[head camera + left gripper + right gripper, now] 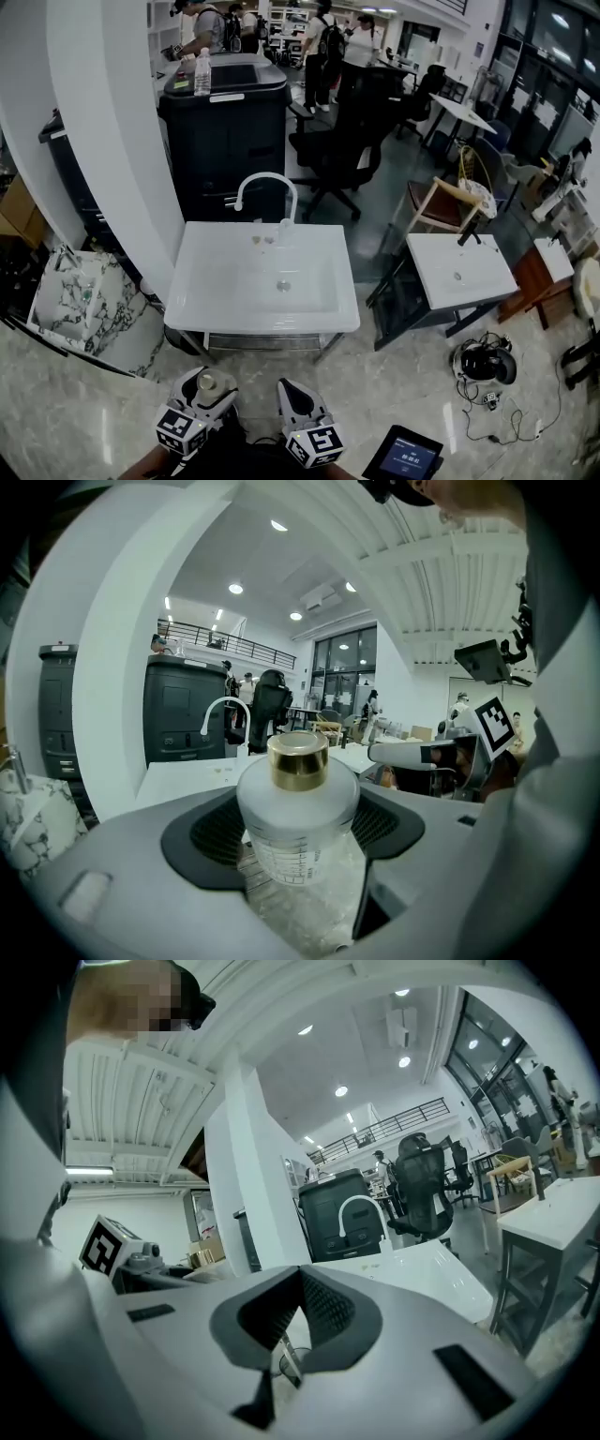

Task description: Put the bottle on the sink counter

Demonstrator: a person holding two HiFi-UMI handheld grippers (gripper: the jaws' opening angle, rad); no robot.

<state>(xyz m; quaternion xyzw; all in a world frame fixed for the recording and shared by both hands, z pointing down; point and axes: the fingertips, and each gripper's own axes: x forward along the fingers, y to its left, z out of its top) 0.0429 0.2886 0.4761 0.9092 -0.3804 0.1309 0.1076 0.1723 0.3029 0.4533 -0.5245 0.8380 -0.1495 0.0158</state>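
Note:
A frosted bottle [298, 822] with a gold cap [298, 759] stands upright between the jaws of my left gripper [296, 841], which is shut on it. In the head view that gripper [202, 401] is at the bottom edge with the gold cap [207, 382] showing, just in front of the white sink counter [199, 281]. The counter has a curved white faucet [266, 185] at its back. My right gripper [300, 405] hangs beside the left one. Its jaws are shut [300, 1288] with nothing held.
A second white sink [459, 272] stands to the right. A black cabinet [225, 122] with a clear water bottle [202, 72] is behind the counter, and a white pillar [112, 131] to its left. A marble-patterned bin [80, 300] sits at the left. Headphones and cables [483, 364] and a tablet [405, 457] lie on the floor.

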